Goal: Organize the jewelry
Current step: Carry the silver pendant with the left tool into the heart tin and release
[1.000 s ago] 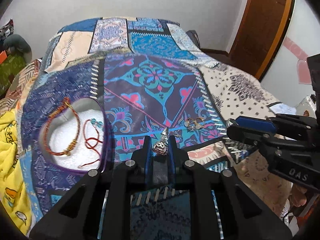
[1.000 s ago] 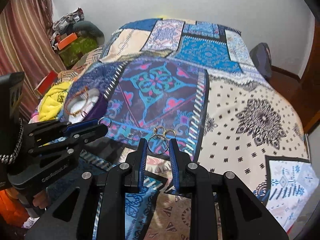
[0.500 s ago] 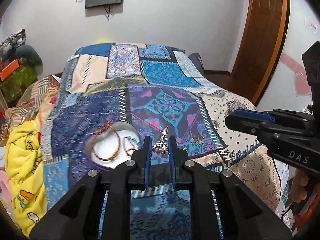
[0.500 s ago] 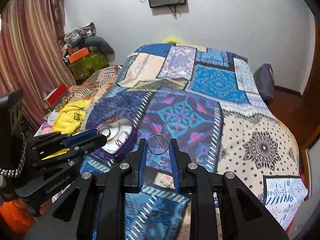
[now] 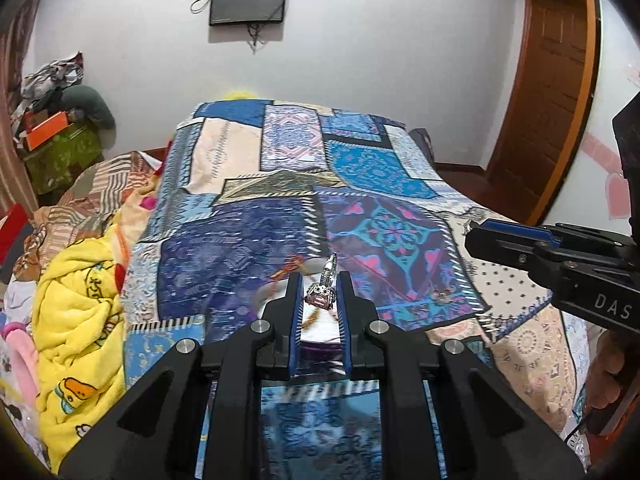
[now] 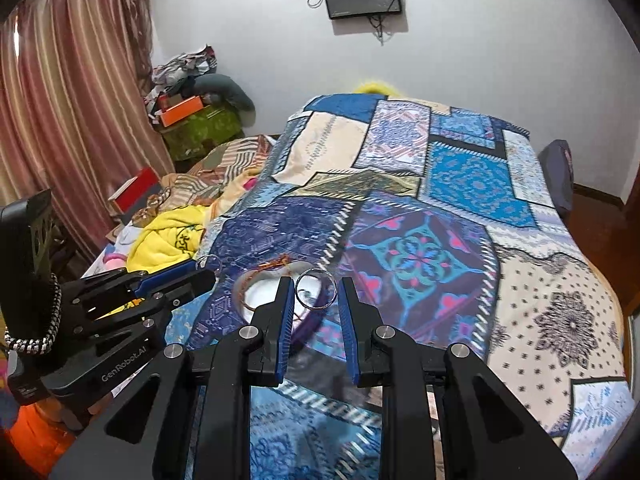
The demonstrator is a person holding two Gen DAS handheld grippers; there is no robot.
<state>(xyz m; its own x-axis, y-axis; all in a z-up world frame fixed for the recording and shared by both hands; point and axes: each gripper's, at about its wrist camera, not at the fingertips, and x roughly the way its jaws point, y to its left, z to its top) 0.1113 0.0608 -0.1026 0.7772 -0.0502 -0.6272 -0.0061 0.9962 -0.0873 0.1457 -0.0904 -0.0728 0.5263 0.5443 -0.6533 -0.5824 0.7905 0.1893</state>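
My left gripper (image 5: 319,292) is shut on a silver pendant earring (image 5: 322,290) and holds it above the purple-rimmed white jewelry tray (image 5: 316,334), which holds an orange beaded bracelet (image 5: 286,270). My right gripper (image 6: 315,292) is shut on a silver ring (image 6: 316,289), held above the same tray (image 6: 262,292). Both grippers are raised well above the patchwork bedspread (image 5: 384,236). A few small earrings (image 5: 442,294) lie on the bedspread to the right of the tray. The right gripper shows at the right of the left wrist view (image 5: 476,236), the left gripper at the left of the right wrist view (image 6: 200,274).
A yellow blanket (image 5: 76,312) is bunched at the bed's left side. Boxes and clothes (image 6: 192,104) pile up by the curtain. A screen (image 5: 248,0) hangs on the far wall. A wooden door (image 5: 552,92) stands at the right.
Both grippers have risen and pulled back from the bedspread with their pieces. The tray now lies right below the fingers in both views, and more of the room shows.
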